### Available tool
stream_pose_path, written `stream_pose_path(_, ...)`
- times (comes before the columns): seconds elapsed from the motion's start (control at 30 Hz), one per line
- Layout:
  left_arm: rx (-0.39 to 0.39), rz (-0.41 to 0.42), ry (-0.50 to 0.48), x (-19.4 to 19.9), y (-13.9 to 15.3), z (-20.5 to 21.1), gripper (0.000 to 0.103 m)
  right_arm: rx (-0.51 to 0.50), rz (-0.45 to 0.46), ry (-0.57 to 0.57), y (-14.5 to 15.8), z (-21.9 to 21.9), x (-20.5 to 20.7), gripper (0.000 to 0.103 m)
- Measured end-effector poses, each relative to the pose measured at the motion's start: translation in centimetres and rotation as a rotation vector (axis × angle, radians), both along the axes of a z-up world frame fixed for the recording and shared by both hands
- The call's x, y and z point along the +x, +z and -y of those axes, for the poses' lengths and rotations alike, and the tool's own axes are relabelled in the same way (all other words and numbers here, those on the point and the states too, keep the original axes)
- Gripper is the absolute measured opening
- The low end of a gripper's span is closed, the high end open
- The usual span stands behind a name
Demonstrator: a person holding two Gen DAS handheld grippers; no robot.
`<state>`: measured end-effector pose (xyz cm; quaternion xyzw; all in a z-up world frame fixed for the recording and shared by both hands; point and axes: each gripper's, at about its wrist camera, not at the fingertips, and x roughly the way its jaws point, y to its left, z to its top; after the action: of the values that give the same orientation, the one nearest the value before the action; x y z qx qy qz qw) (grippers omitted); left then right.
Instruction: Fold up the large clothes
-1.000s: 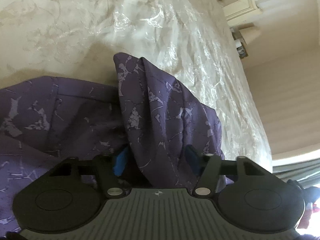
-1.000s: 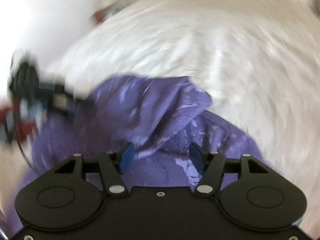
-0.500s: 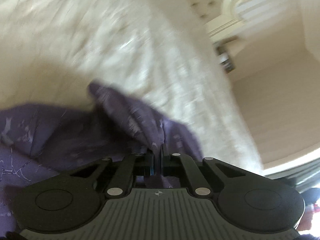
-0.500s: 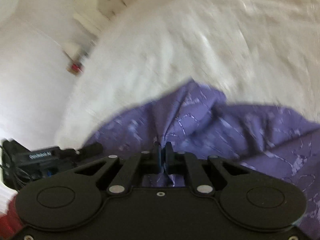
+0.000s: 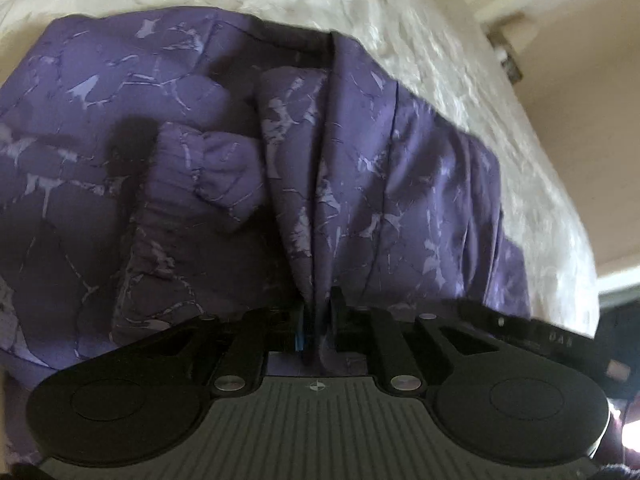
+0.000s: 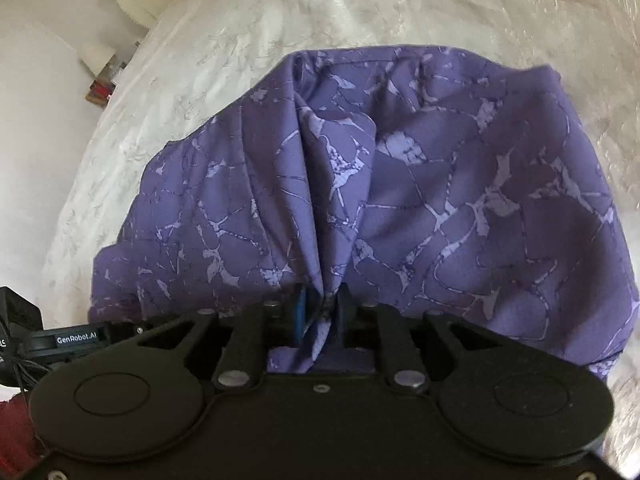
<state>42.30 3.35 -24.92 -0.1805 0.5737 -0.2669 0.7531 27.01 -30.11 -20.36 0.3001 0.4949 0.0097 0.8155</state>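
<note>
A cream embossed bedspread fills the scene. On it lies a purple garment with a pale crackle print, bunched in folds. The left gripper pinches a gathered pleat of it – jaws easing apart, cloth between them. The right gripper likewise grips a fold, jaws opening around the fabric.
</note>
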Motion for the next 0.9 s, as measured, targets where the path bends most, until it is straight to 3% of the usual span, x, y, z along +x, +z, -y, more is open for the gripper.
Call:
stream_pose_path(0.03,0.007,0.014,0.007,-0.1,0.5,0.0,0.018,-0.020,0.011,0.005,0.6,0.0,0.0,0.038)
stream_pose_path(0.1,0.064,0.105,-0.007,-0.8,2.3,0.1,0.022,-0.056,0.058,0.021,2.0,0.0,-0.3,0.058)
stream_pose_path(0.23,0.128,0.308,-0.027,-2.2,6.5,-0.3,0.023,-0.138,0.188,0.021,4.9,1.0,-0.2,0.059)
stream_pose_path(0.37,0.108,0.403,-0.046,-1.7,8.4,1.1,0.024,-0.149,0.258,0.041,5.7,0.6,1.7,0.054)
stream_pose_path(0.53,0.072,0.396,-0.074,0.7,6.4,4.6,0.024,-0.144,0.297,0.164,5.1,-3.1,4.7,0.054)
stream_pose_path(0.67,0.148,0.266,-0.013,3.4,2.0,4.2,0.023,-0.202,0.207,0.162,2.0,-3.2,6.5,0.049)
stream_pose_path(0.73,0.140,0.222,0.002,4.5,0.5,3.3,0.015,-0.238,0.134,0.116,0.2,-1.4,6.6,0.038)
stream_pose_path(0.83,0.125,0.222,-0.008,4.6,1.0,2.7,0.012,-0.182,0.104,0.058,-0.9,0.7,5.9,0.030)
stream_pose_path(0.9,0.150,0.278,-0.012,3.4,2.9,2.3,0.019,-0.185,0.137,0.059,0.3,0.6,4.9,0.042)
